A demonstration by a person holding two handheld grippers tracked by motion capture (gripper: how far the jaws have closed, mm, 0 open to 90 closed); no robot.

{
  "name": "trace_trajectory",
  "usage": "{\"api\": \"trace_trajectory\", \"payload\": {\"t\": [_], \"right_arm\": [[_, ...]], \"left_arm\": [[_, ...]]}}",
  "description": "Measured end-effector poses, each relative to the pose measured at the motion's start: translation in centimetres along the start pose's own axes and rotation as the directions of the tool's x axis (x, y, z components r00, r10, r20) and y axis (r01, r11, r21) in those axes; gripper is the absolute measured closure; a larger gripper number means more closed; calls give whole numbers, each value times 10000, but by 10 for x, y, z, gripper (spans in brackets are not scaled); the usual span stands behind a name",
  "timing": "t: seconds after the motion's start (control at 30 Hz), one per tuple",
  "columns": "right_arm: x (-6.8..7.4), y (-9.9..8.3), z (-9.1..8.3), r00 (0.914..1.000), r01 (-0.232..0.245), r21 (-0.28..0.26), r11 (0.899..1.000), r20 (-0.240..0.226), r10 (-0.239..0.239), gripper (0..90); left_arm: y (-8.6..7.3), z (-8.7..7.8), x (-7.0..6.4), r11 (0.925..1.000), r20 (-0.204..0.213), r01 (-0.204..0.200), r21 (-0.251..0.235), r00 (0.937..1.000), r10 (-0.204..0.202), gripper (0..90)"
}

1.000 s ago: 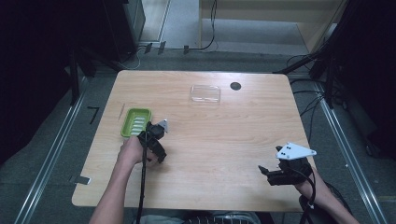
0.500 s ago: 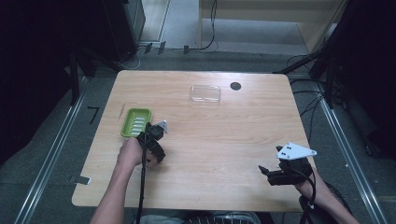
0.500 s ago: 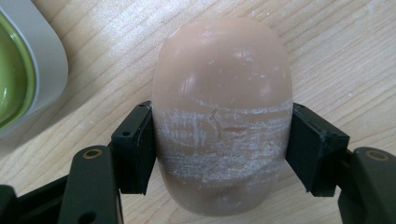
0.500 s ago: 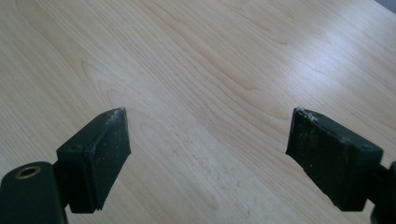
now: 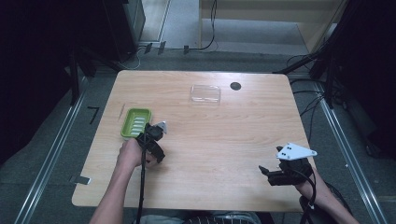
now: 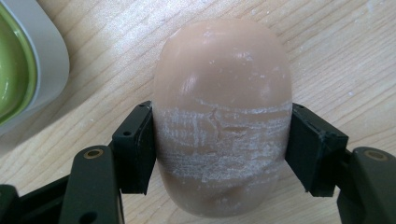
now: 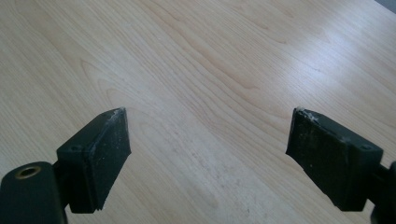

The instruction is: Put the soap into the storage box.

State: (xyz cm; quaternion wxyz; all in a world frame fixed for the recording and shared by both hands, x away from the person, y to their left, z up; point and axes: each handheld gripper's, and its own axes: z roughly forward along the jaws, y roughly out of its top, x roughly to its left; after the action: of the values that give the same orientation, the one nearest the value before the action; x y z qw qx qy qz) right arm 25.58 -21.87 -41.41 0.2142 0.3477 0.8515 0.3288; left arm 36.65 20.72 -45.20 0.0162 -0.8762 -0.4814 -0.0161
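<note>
Found the soap bar (image 6: 222, 121), a pale beige oval with white scuffing across its middle, clamped at its waist by the left gripper (image 5: 154, 133), one black pad pressed to each long side. Placed it low over the table (image 5: 224, 140), just beside the near corner of the green soap dish (image 5: 136, 122), whose grey rim (image 6: 46, 56) showed at the left of the left gripper view. Could not tell whether the bar was resting on the wood or was raised a little off it.

Compared this with the high view of a second before and saw next to nothing changed: same hand, same spot beside the dish, same tilt of the gripper. Took that to mean the grasp had settled but the carry had not begun. Judged the likely remaining work to be a short lift and a shift over the rim to set the bar inside the dish.

Saw the right gripper (image 5: 268, 171) well apart, at the near right of the table, jaws spread wide over bare wood and holding nothing. Noted farther back a clear plastic tray (image 5: 205, 93) and a small black disc (image 5: 235, 86) beside it, both untouched.
</note>
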Motion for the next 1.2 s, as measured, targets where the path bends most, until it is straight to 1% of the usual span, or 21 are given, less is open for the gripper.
{"api": "trace_trajectory", "payload": {"t": [0.1,0.23,0.37,0.4,0.47,0.57,0.67,0.93,1.13,1.2], "right_arm": [[0,0,0,10000,4,-1,10000,-13,-4,134],[0,0,0,10000,36,24,10000,-45,-35,134],[0,1,1,10000,-10,10,10000,-49,10,134],[-1,1,1,10000,26,-7,10000,-47,-26,134],[0,0,1,10000,-7,11,10000,-46,7,134],[0,0,0,10000,-8,0,10000,-52,8,134],[0,1,0,10000,1,21,10000,-61,0,134],[-1,1,1,10000,9,1,10000,-54,-9,134],[0,1,1,10000,-23,12,10000,-48,23,134],[0,1,0,10000,-25,12,10000,-42,25,134]], "left_arm": [[0,0,0,10000,29,3,-35,10000,-3,341],[-1,-1,3,10000,212,15,-57,9998,-14,341],[0,-3,3,10000,187,-43,-57,9998,44,341],[0,-6,2,9998,220,-160,-121,9996,162,341],[0,-8,1,9997,190,-201,-143,9996,204,340],[0,-13,-3,9985,123,-488,-252,9987,491,340],[1,-17,-4,9975,134,-639,-316,9978,644,340],[2,-23,-3,9959,96,-711,-561,9974,718,340],[3,-27,-5,9950,58,-766,-645,9970,771,340],[4,-28,-5,9943,79,-854,-635,9963,860,340]]}}
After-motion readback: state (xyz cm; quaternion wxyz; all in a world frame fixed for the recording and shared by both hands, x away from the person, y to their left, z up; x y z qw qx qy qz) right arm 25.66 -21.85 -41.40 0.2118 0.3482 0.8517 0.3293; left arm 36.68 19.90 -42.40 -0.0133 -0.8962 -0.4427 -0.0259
